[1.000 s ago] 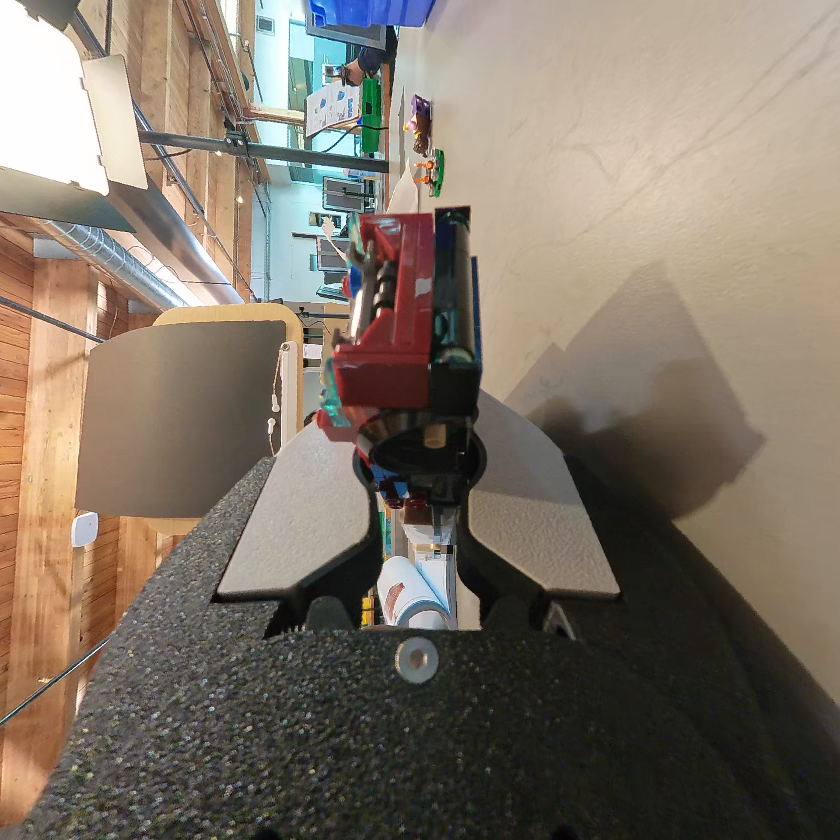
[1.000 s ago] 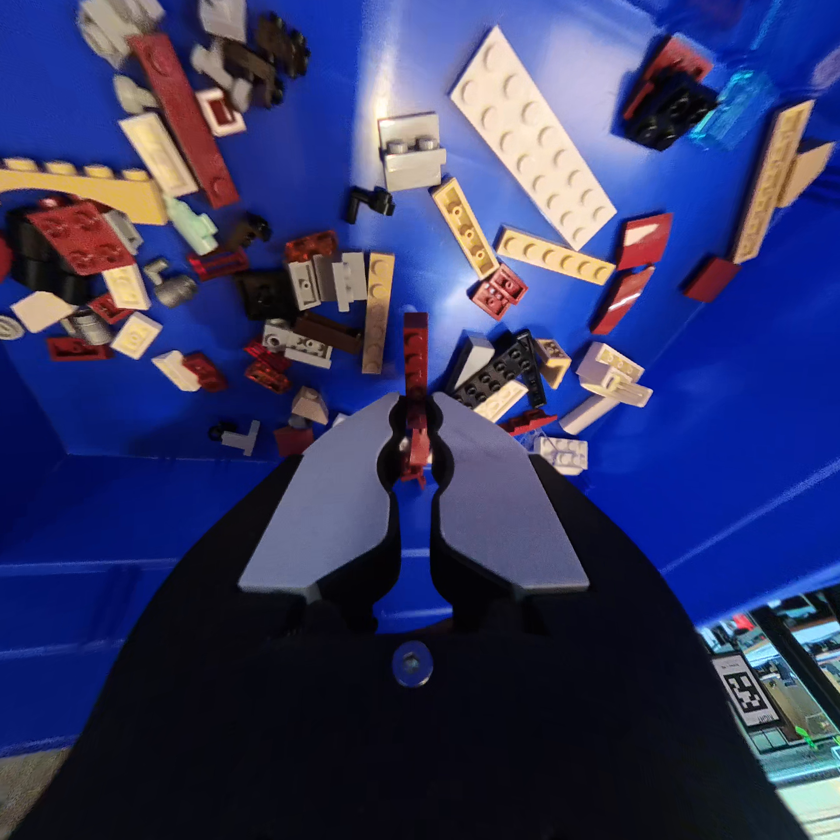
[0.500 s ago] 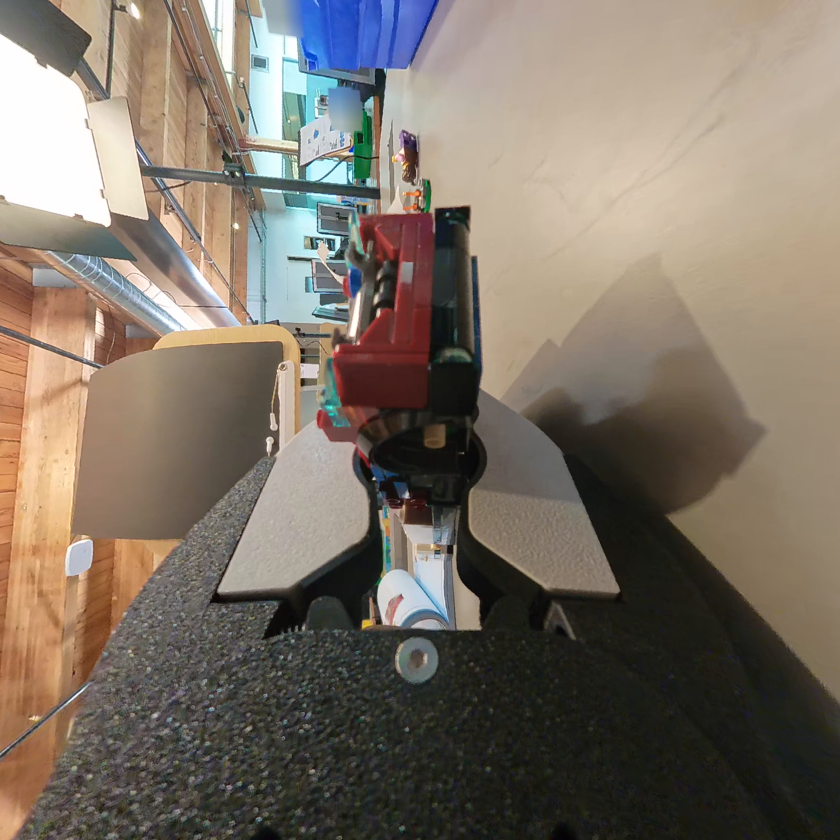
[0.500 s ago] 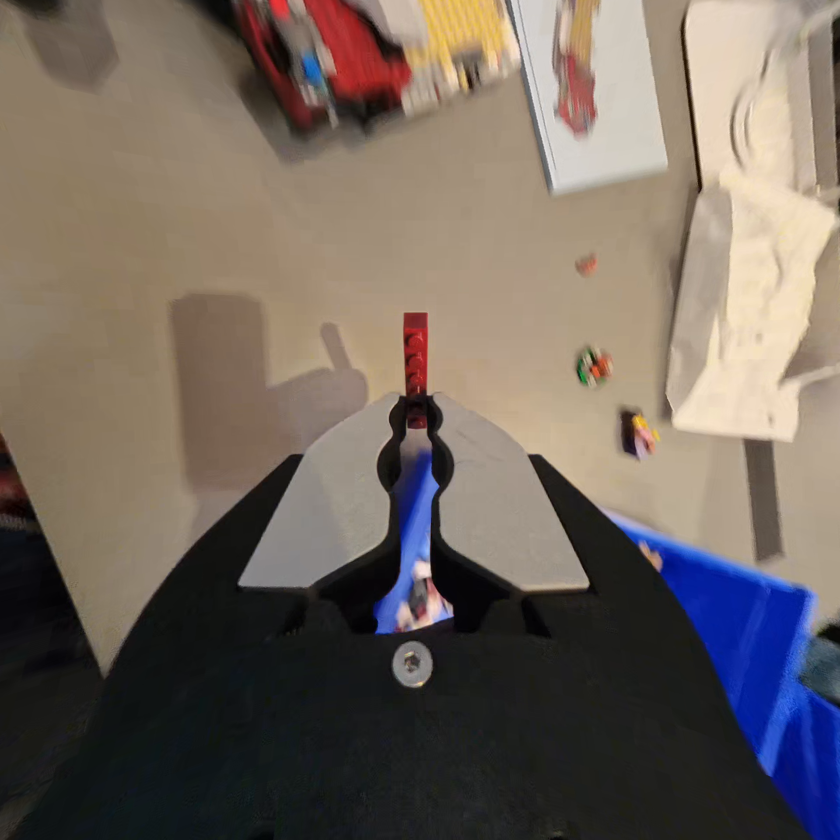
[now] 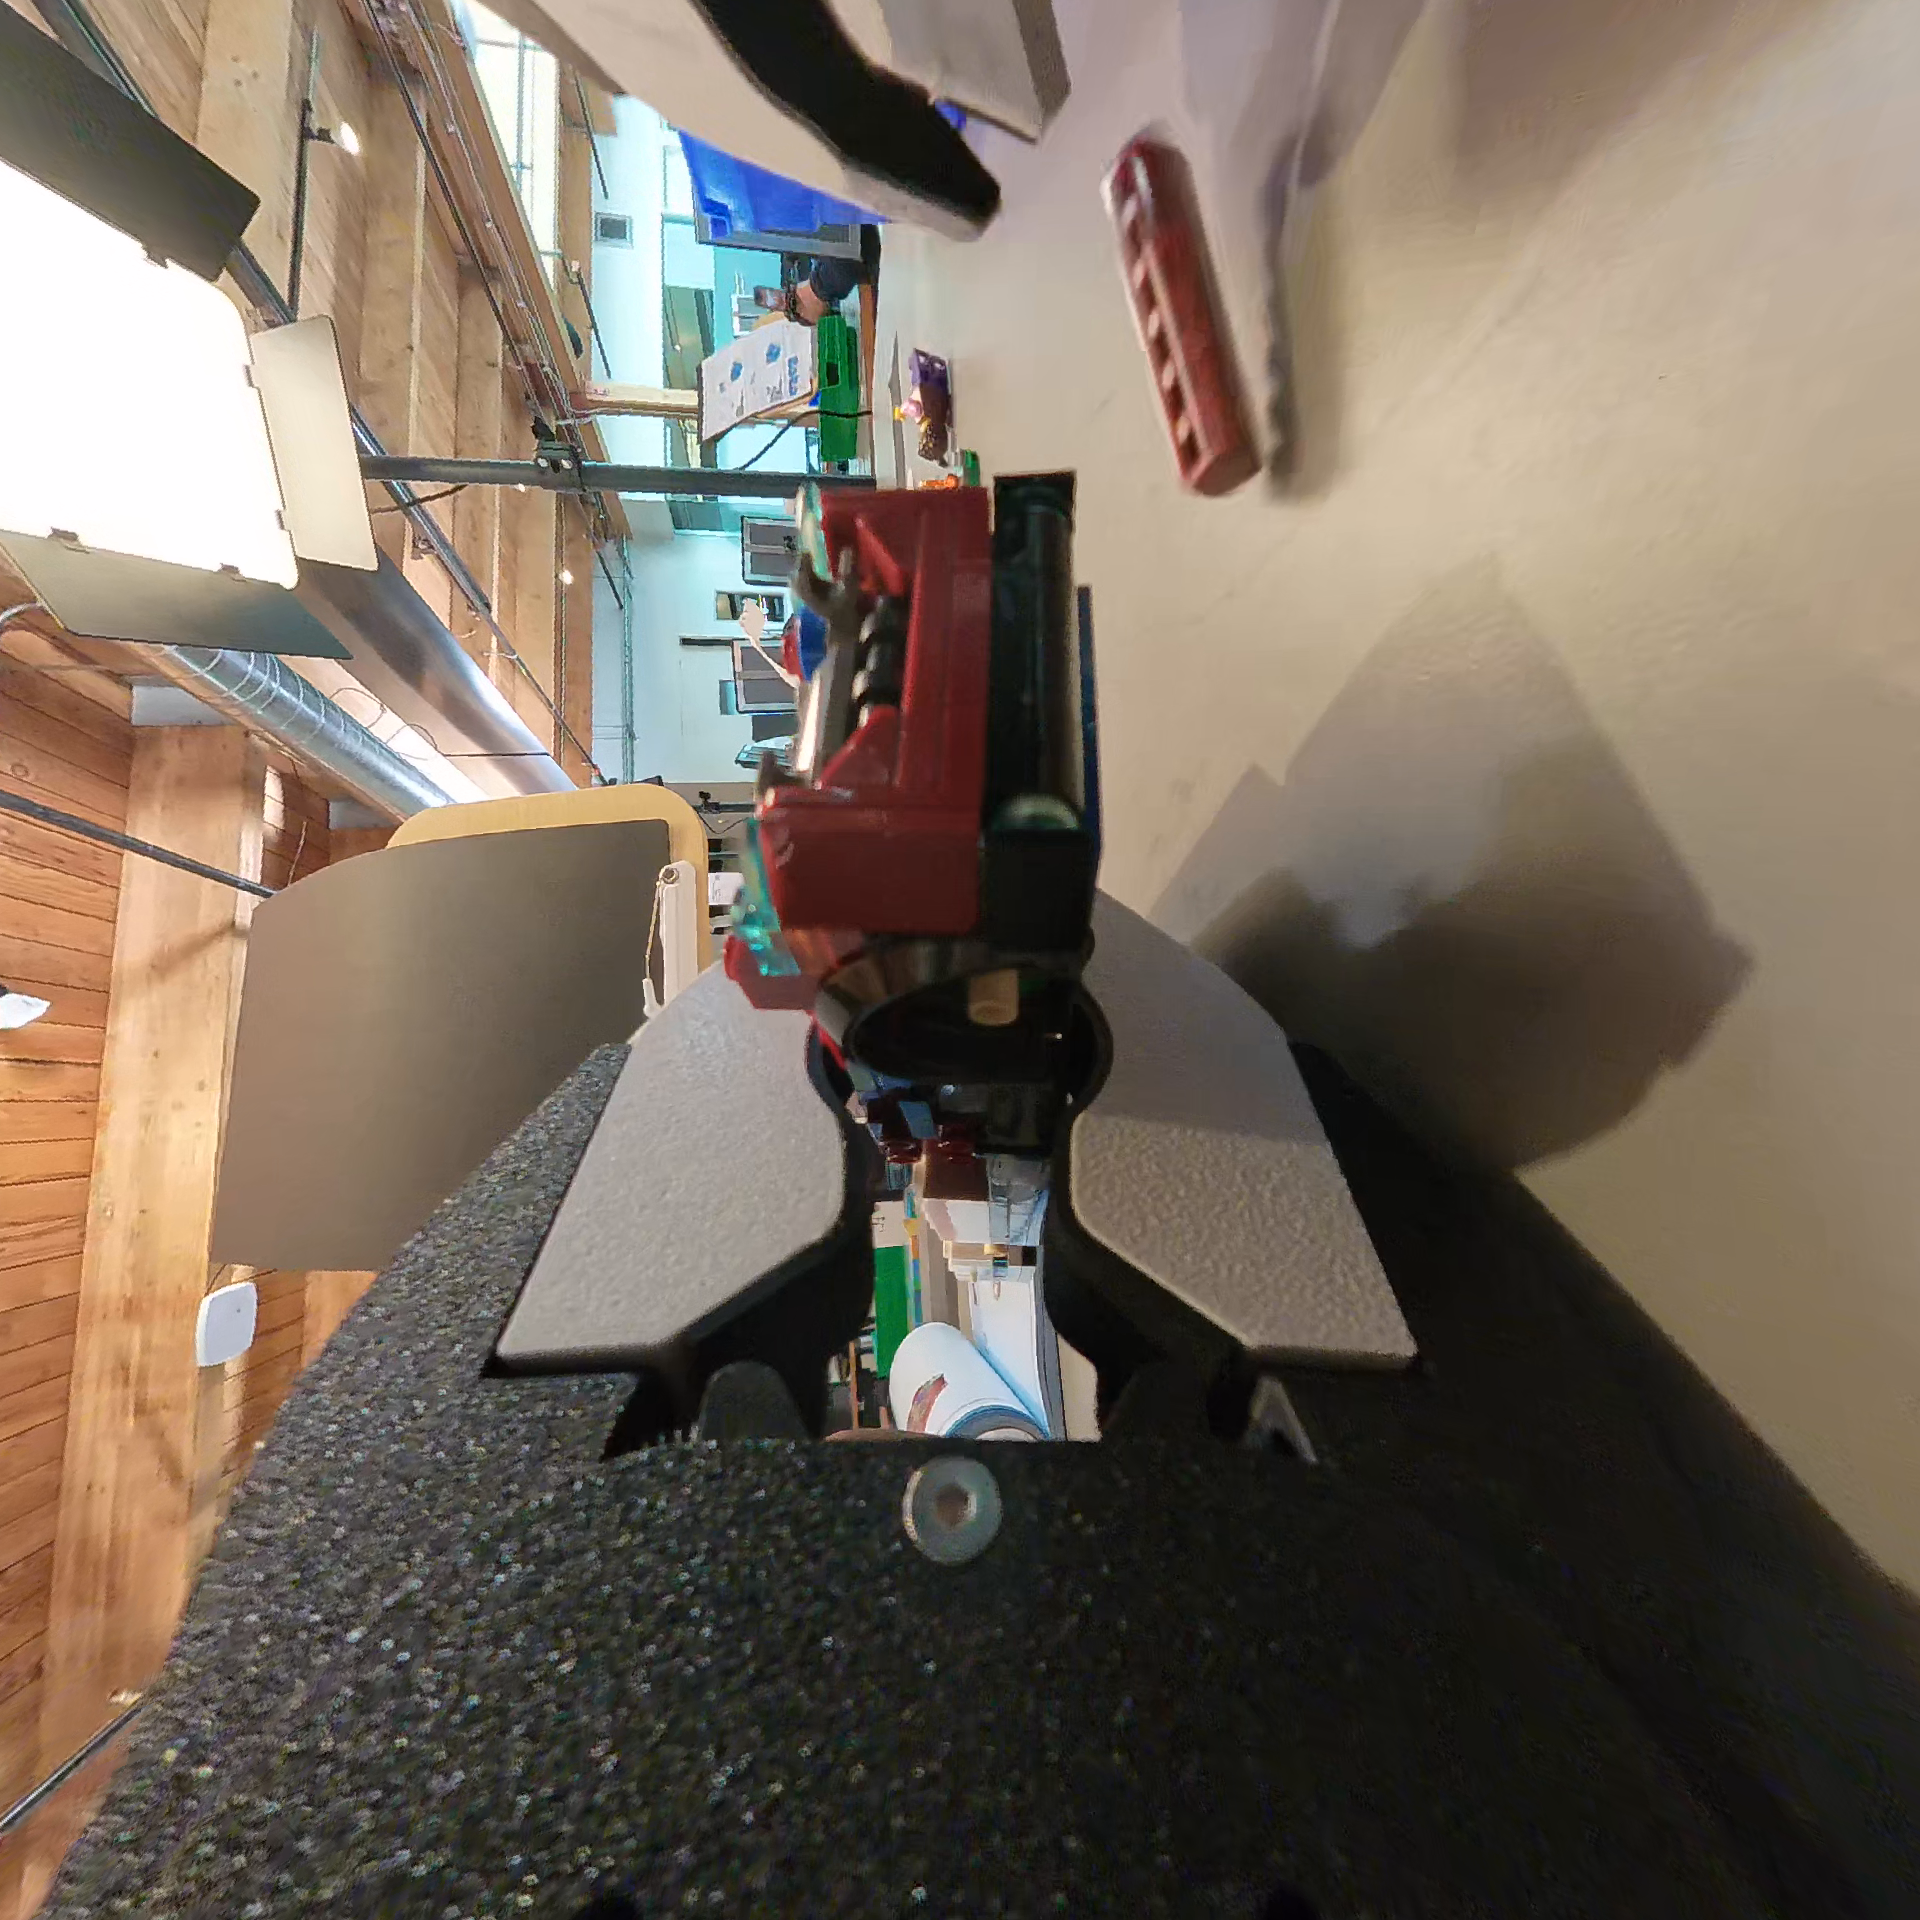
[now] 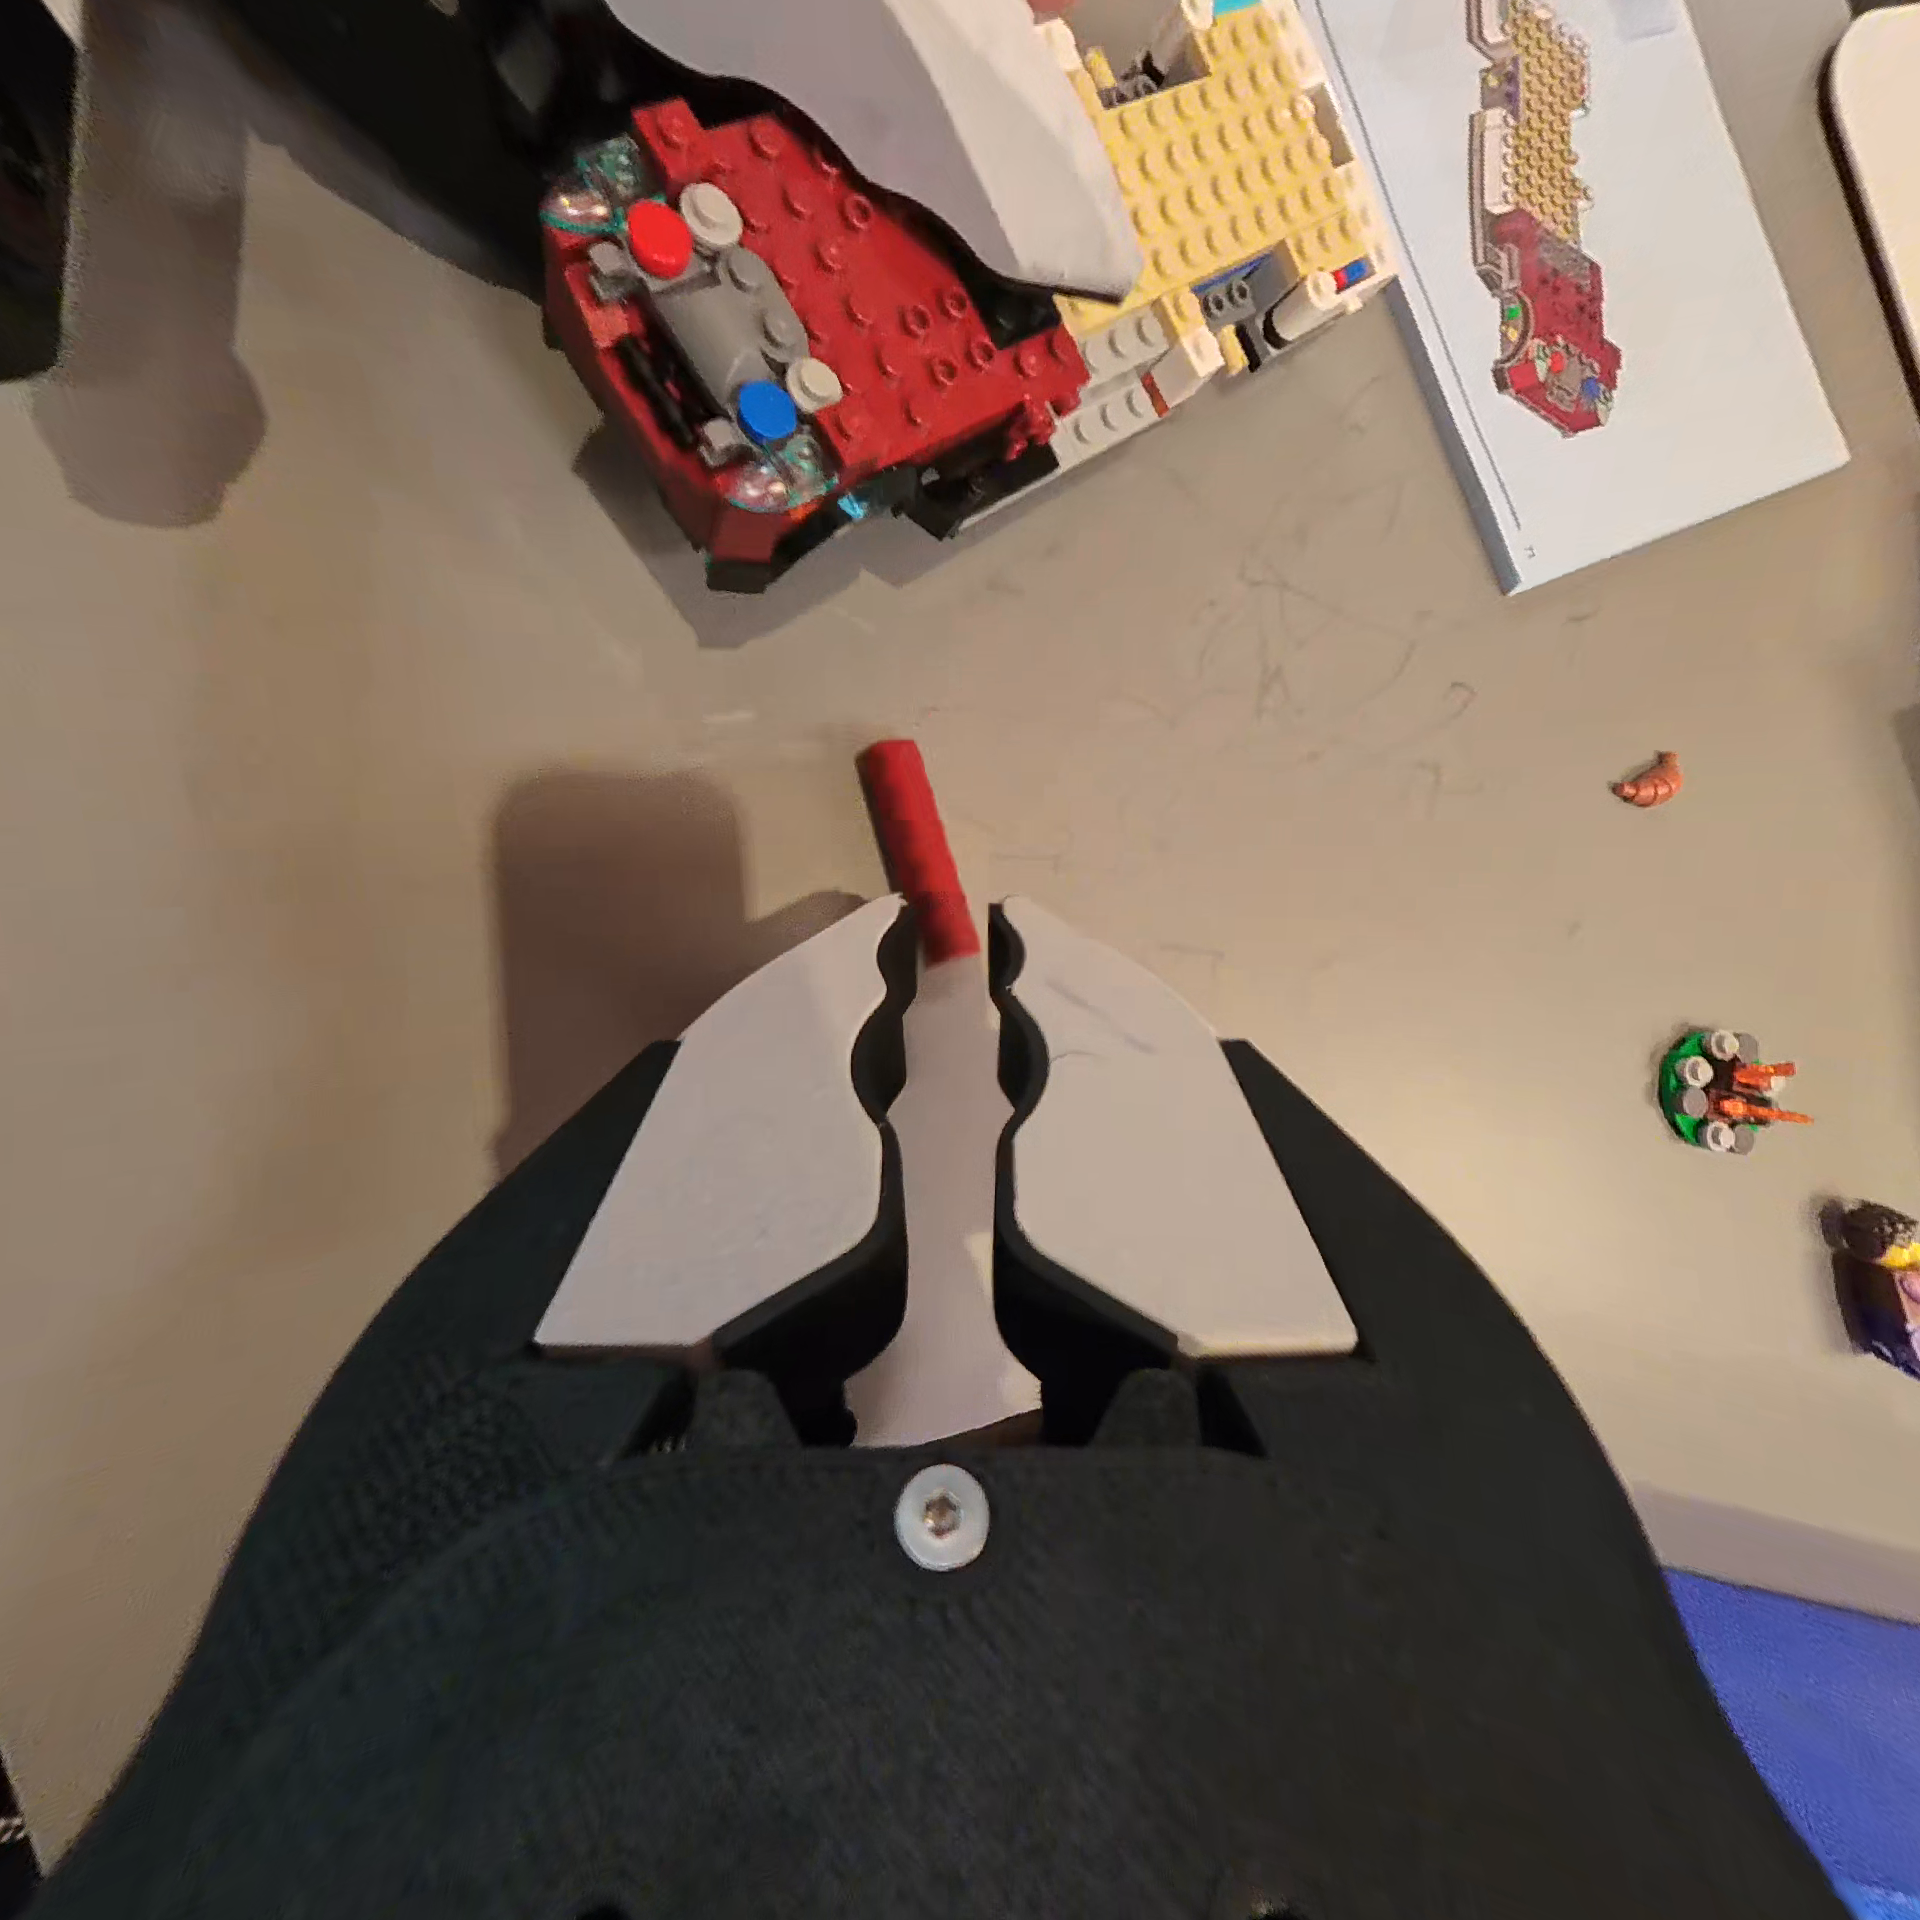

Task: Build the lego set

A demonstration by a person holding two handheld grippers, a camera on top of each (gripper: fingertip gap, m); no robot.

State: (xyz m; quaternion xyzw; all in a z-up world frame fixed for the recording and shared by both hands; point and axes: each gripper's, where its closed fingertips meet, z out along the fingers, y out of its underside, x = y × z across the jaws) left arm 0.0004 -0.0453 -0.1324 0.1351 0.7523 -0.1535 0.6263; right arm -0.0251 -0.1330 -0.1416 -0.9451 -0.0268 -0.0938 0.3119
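Studded red brick lies slack.

You stand by a wide tan table with thin scratch marks and dark shadows on it. The left wrist view is turned on its side. In it you see warm wood walls, a shiny round pipe and a very bright light panel. A dark panel with a pale wood edge stands near. Far back, the room looks pale blue-green.

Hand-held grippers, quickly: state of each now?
Left hand-held gripper: closed on red-and-black brick model.
Right hand-held gripper: open; red brick not gripped.
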